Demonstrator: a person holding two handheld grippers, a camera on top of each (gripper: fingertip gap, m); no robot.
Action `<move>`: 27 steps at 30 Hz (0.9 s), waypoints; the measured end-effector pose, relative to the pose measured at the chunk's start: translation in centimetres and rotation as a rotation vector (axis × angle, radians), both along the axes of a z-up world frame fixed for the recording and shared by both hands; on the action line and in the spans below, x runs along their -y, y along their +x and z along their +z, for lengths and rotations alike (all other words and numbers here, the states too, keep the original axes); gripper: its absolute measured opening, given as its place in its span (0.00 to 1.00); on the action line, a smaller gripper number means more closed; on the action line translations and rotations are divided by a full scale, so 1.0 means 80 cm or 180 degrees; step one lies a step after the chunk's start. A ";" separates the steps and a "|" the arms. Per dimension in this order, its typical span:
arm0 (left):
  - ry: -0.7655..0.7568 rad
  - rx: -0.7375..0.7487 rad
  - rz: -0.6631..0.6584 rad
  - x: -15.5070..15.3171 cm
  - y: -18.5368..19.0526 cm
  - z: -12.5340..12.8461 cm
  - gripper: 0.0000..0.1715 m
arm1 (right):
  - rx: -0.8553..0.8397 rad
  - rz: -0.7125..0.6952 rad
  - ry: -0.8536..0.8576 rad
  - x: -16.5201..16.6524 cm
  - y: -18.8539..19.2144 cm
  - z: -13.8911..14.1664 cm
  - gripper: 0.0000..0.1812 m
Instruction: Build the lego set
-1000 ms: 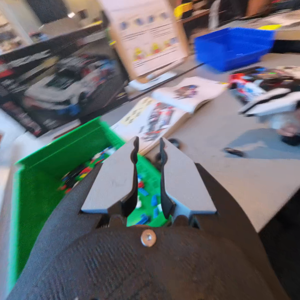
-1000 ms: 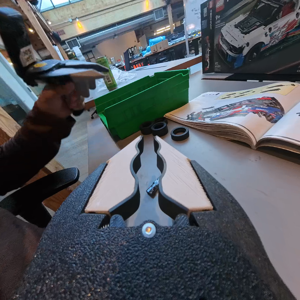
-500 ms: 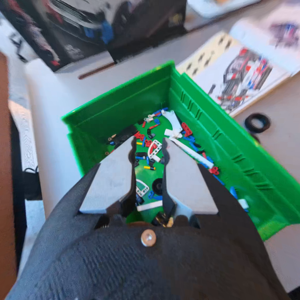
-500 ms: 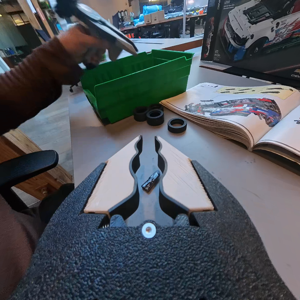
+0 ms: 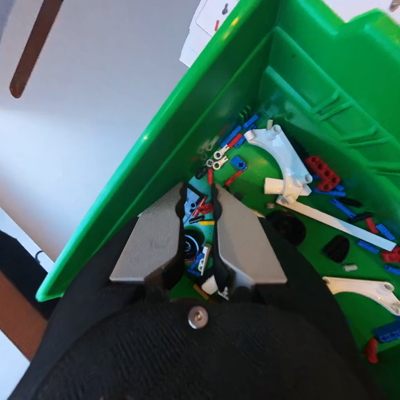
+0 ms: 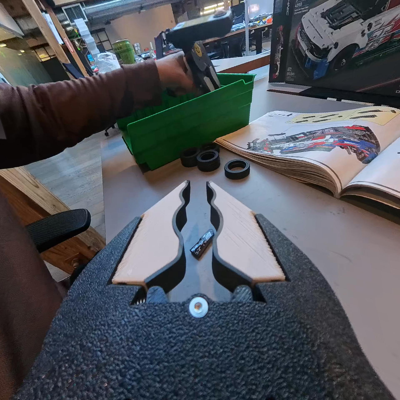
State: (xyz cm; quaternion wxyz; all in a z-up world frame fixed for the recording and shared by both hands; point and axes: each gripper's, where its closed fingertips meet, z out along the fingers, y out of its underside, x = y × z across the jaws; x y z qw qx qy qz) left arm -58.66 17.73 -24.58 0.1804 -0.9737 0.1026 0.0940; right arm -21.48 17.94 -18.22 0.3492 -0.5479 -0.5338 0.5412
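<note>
My left gripper is open and reaches down into the green bin, close over loose Lego parts. Small red pieces and a yellow pin lie between its fingers, not gripped. A white arch piece, a red beam and a long white panel lie to the right. My right gripper is open and low over the table, with a small black stickered piece lying between its fingers. In the right wrist view the left gripper dips into the bin.
Several black tyres stand on the table beside the bin, one apart. An open instruction book lies at the right, with the set's box behind it. A chair armrest is off the table's left edge.
My left gripper swung from pointing across the table down into the green bin, close to the parts. My right gripper stayed almost still over the black piece.
</note>
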 end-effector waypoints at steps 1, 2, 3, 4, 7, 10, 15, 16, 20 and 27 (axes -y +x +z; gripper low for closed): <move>-0.0029 0.0028 0.0014 -0.001 0.000 -0.004 0.11 | -0.0008 0.0004 -0.0015 0.000 0.000 0.001 0.08; -0.0067 0.0060 0.0034 0.000 0.000 -0.009 0.10 | -0.0025 0.0004 -0.0031 -0.001 0.001 0.001 0.08; -0.0105 0.0104 0.0059 0.000 0.000 -0.013 0.11 | -0.0044 0.0003 -0.0048 -0.001 0.001 0.002 0.08; -0.0123 0.0163 0.0071 0.000 0.002 -0.016 0.12 | -0.0062 0.0003 -0.0067 -0.002 0.002 0.004 0.08; -0.0150 0.0305 0.0122 -0.002 0.007 -0.023 0.12 | -0.0089 0.0006 -0.0117 -0.003 0.003 0.005 0.08; -0.0120 0.0422 0.0161 -0.005 0.010 -0.025 0.06 | -0.0090 0.0010 -0.0121 -0.003 0.003 0.005 0.08; -0.0211 0.0430 0.0168 0.001 0.012 -0.026 0.00 | -0.0083 0.0013 -0.0078 -0.002 0.003 0.005 0.08; -0.0222 0.0416 0.0168 0.003 0.013 -0.025 0.01 | -0.0083 0.0012 -0.0072 -0.001 0.003 0.005 0.08; -0.0117 0.0344 0.0158 0.006 0.018 -0.009 0.01 | -0.0095 0.0016 -0.0057 -0.001 0.003 0.005 0.08; 0.0435 0.0200 0.0045 -0.014 0.043 0.095 0.01 | -0.0118 -0.0004 -0.0032 -0.001 0.004 0.007 0.08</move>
